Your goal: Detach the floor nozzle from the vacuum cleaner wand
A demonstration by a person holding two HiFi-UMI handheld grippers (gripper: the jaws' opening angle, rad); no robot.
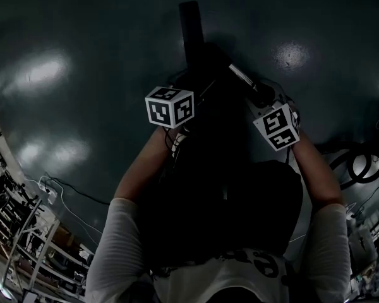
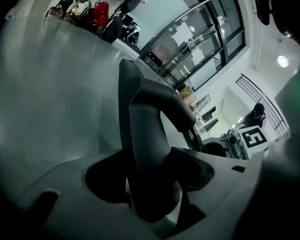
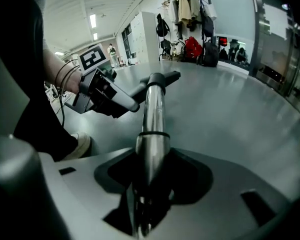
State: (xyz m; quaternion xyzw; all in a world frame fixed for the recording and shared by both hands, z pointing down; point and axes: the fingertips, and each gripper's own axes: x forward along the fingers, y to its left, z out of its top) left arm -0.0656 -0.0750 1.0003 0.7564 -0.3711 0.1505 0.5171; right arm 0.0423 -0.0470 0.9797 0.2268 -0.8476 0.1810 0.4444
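The black floor nozzle [image 1: 191, 24] lies on the dark floor ahead of me. Its dark grey neck [image 2: 150, 149] curves up between the jaws of my left gripper [image 2: 150, 204], which is shut on it. The silver wand [image 3: 151, 119] runs up between the jaws of my right gripper [image 3: 147, 204], which is shut on it. At its far end the wand meets the black elbow [image 3: 160, 79], and there the left gripper [image 3: 125, 104] shows gripping from the left. In the dim head view only the marker cubes of the left [image 1: 170, 106] and right [image 1: 278, 126] grippers stand out.
Looped cables [image 1: 360, 163] lie on the floor at the right, and a metal rack [image 1: 25, 232] stands at the lower left. My shoe [image 3: 80, 144] is beside the wand. Coats and bags [image 3: 190, 14] hang at the far wall.
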